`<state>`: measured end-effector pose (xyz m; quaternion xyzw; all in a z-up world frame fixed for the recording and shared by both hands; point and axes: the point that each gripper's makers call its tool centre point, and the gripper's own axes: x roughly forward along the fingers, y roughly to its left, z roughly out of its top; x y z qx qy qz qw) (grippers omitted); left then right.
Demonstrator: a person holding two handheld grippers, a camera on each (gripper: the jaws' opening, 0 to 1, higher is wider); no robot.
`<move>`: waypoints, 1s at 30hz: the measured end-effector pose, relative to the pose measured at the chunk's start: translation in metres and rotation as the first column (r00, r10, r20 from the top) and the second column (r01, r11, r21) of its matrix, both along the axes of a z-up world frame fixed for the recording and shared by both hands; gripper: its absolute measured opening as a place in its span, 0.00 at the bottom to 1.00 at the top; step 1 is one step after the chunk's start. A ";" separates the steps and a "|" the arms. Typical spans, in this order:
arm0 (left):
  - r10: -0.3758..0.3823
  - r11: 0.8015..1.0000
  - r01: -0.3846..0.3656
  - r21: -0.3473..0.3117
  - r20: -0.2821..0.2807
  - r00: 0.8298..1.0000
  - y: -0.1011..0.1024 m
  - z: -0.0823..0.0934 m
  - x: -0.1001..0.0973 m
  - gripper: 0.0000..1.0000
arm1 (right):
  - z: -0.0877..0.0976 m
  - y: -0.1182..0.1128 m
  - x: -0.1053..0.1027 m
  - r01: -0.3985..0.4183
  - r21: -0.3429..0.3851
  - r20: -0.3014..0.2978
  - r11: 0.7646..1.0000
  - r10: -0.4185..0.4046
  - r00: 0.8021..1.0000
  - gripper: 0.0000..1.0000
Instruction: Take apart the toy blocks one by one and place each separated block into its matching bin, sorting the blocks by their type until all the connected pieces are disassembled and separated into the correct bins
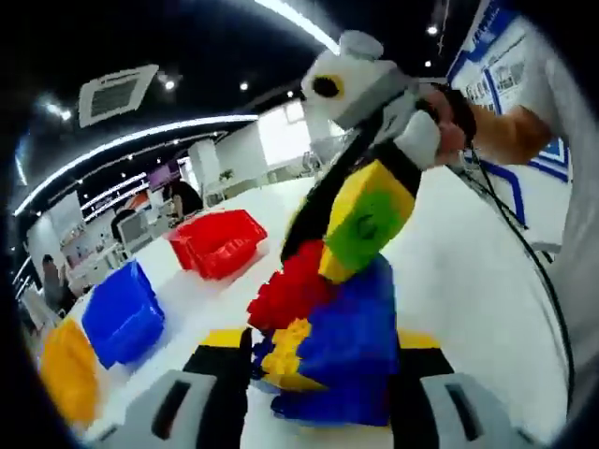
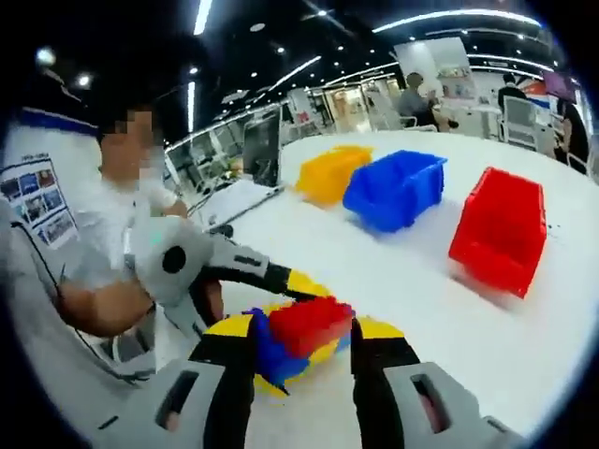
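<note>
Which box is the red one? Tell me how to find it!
Look at the big white table with three plastic bins in a row. The red bin sits at one end, next to the blue bin, with the yellow bin at the other end. It is the only red one.

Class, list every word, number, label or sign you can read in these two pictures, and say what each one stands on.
No text can be read in either view.
Wall poster behind the person: small pictures and lines of print, too blurred to read.
Blue and white board: print too small to read.
Red bin, blue bin, yellow bin: no labels to be seen.
Toy blocks: no lettering visible.
</note>
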<state>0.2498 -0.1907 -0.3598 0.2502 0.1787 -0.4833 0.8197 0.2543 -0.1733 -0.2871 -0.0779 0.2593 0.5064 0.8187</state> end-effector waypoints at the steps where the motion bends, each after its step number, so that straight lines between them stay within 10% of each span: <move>1: -0.003 0.999 0.004 -0.032 0.051 0.999 -0.006 0.009 0.002 0.60 | -0.006 -0.002 -0.003 -0.014 -0.040 0.004 0.999 0.015 1.000 0.39; 9: -0.003 0.998 0.008 -0.065 0.077 0.997 0.001 0.006 -0.005 0.59 | 0.014 -0.011 0.004 -0.082 0.003 0.120 0.997 0.081 0.989 0.36; 10: -0.004 0.998 0.009 -0.067 0.074 0.997 0.001 0.006 -0.006 0.59 | 0.020 -0.011 0.000 -0.153 -0.001 0.168 0.988 0.151 0.974 0.35; 14: -0.027 0.998 0.032 -0.058 0.078 0.997 0.000 0.007 -0.010 0.58 | 0.026 -0.023 -0.022 -0.354 -0.232 0.404 0.906 0.421 0.813 0.33; 21: -0.115 0.970 0.120 -0.210 0.038 0.993 -0.002 0.032 -0.029 0.51 | 0.004 -0.021 -0.046 -0.459 -0.345 0.421 0.819 0.572 0.704 0.33; 26: -0.158 0.978 0.165 -0.130 0.063 0.985 -0.004 0.029 -0.033 0.49 | -0.011 -0.030 -0.041 -0.412 -0.493 0.458 0.767 0.631 0.626 0.32; 30: -0.178 0.975 0.185 -0.119 0.069 0.982 -0.006 0.036 -0.040 0.48 | -0.010 -0.044 -0.035 -0.399 -0.511 0.458 0.761 0.634 0.623 0.30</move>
